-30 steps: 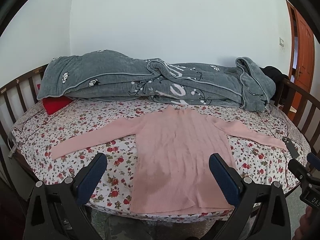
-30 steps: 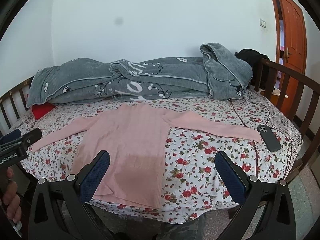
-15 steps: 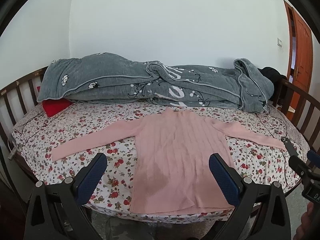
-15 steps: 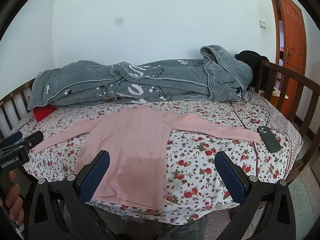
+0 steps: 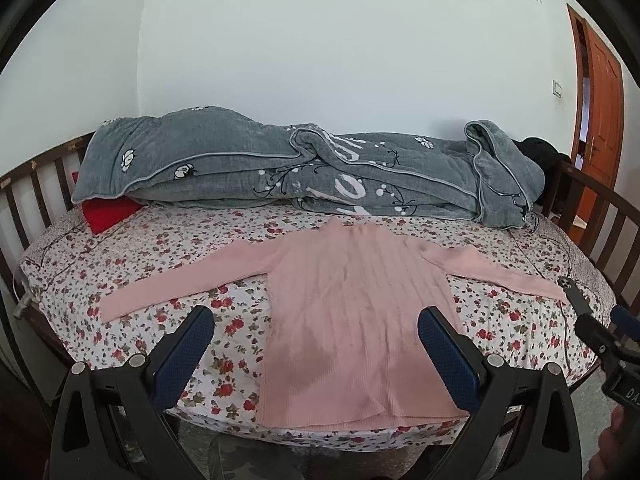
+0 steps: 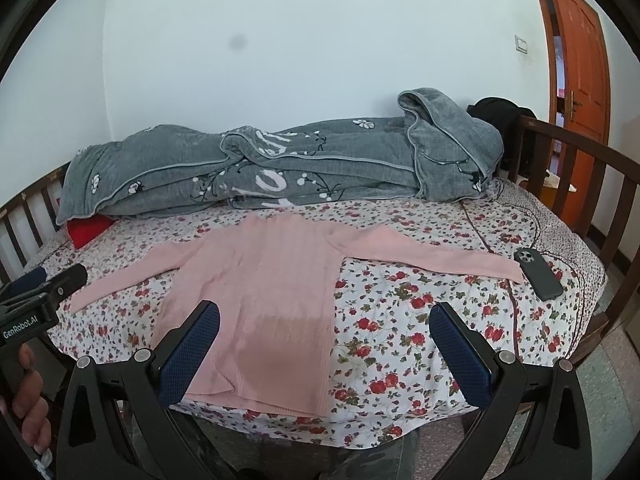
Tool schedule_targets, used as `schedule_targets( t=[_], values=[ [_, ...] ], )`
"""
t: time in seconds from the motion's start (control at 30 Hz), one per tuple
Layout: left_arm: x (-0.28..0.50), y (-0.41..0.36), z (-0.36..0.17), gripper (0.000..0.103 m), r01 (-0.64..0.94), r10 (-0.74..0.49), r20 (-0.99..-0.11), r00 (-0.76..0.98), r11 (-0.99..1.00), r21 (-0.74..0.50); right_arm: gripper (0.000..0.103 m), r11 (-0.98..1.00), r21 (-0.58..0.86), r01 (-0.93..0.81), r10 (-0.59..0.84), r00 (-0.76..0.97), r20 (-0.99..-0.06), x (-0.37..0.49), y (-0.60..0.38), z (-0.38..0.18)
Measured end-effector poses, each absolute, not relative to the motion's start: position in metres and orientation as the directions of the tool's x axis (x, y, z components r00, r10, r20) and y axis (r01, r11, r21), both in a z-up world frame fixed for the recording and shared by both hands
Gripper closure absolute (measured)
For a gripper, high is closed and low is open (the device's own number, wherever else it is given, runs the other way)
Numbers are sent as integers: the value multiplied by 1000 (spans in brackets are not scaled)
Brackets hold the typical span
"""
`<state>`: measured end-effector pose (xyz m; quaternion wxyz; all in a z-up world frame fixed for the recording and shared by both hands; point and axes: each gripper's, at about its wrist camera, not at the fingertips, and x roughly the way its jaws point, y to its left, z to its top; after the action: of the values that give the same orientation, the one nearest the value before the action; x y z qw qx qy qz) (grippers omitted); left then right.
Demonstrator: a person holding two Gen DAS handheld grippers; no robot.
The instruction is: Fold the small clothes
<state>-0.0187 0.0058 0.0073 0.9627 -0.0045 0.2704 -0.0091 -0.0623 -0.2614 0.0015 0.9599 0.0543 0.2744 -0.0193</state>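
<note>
A pink ribbed sweater (image 5: 352, 312) (image 6: 264, 300) lies flat on the flowered bed sheet, both sleeves spread out sideways and its hem at the near edge of the bed. My left gripper (image 5: 316, 334) hangs open in front of the hem, short of the bed, with nothing between its blue pads. Further right, my right gripper (image 6: 324, 334) is open too, level with the sweater's right side and holding nothing. Each gripper shows at the edge of the other's view, held by a hand.
A rolled grey quilt (image 5: 300, 176) fills the back of the bed, with a red cushion (image 5: 106, 216) under its left end. A dark phone (image 6: 538, 274) lies by the right sleeve's cuff. Wooden rails (image 6: 592, 184) close both bed ends. An orange door (image 6: 580, 60) stands at right.
Both cameras have pulled back and tilted up a little, so the bed sits lower in view. The sweater has not moved and both grippers stay open.
</note>
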Motion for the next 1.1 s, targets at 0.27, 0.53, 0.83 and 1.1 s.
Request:
schedule_targets(
  t=[0.27,0.53,0.83,1.1],
  values=[
    [-24,3,11,0,15,-6,-490,872,1000,15,0,993,99,68,-6,853,-522,-65,-262,3],
    [-26,4,10,0,6,2,-472,882,1000,15,0,994,92,62,-6,856,-516,-66,-260,0],
    [-21,5,3,0,-7,16,-468,883,1000,21,0,995,87,58,-4,855,-519,-58,-256,-3],
    [-5,12,-17,0,-9,4,-503,865,1000,-8,0,995,82,51,-1,855,-518,-50,-254,-10]
  ],
)
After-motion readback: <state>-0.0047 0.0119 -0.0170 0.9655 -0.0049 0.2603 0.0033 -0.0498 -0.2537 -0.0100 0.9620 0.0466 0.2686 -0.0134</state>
